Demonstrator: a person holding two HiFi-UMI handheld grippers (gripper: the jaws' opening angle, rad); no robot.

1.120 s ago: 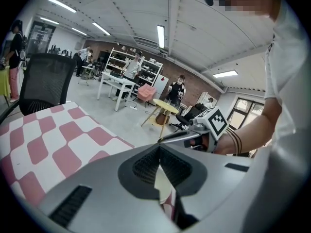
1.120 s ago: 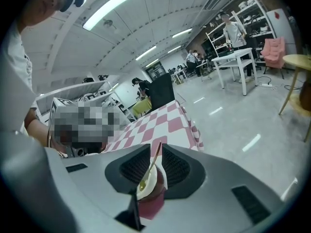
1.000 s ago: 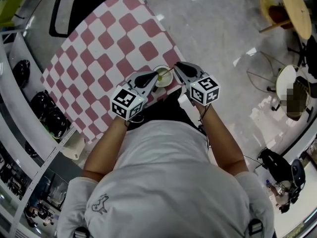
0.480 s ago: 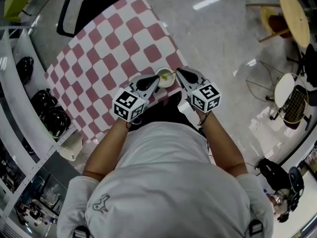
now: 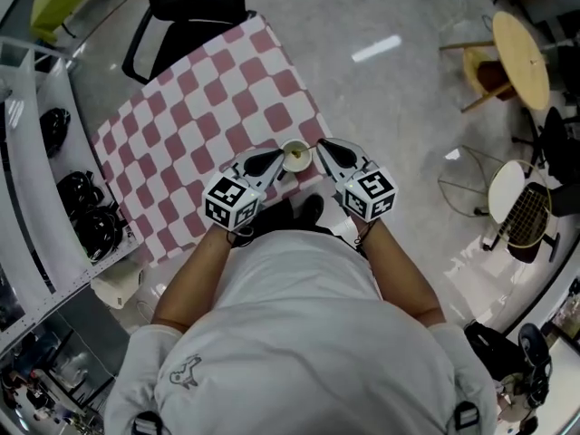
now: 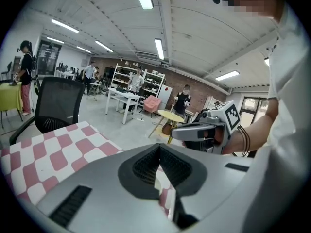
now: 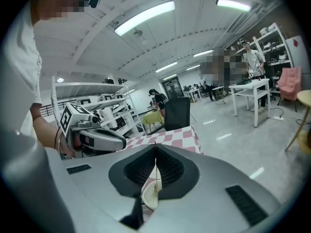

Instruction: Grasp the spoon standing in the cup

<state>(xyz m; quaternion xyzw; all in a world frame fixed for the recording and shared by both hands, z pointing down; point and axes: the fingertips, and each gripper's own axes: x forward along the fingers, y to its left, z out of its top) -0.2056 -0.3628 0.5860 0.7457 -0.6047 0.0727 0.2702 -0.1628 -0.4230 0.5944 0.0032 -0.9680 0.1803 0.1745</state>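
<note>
A small cream cup stands near the front corner of the pink-and-white checked table. A thin spoon rises out of the cup, and its handle is pinched between the jaws of my right gripper, which is shut on it from the cup's right. My left gripper comes in from the cup's left. Its jaws are closed at the tips with a white strip of the cup's wall between them. Each gripper shows in the other's view: the right gripper, the left gripper.
A black office chair stands at the table's far side. White shelving with dark items runs along the left. A round yellow table and wire chairs stand to the right on the glossy floor. The table's edge lies just in front of the cup.
The head view has shifted and pulled back a little. Both grippers stay at the cup, left on its side and right on the spoon handle, with no visible change of hold.
</note>
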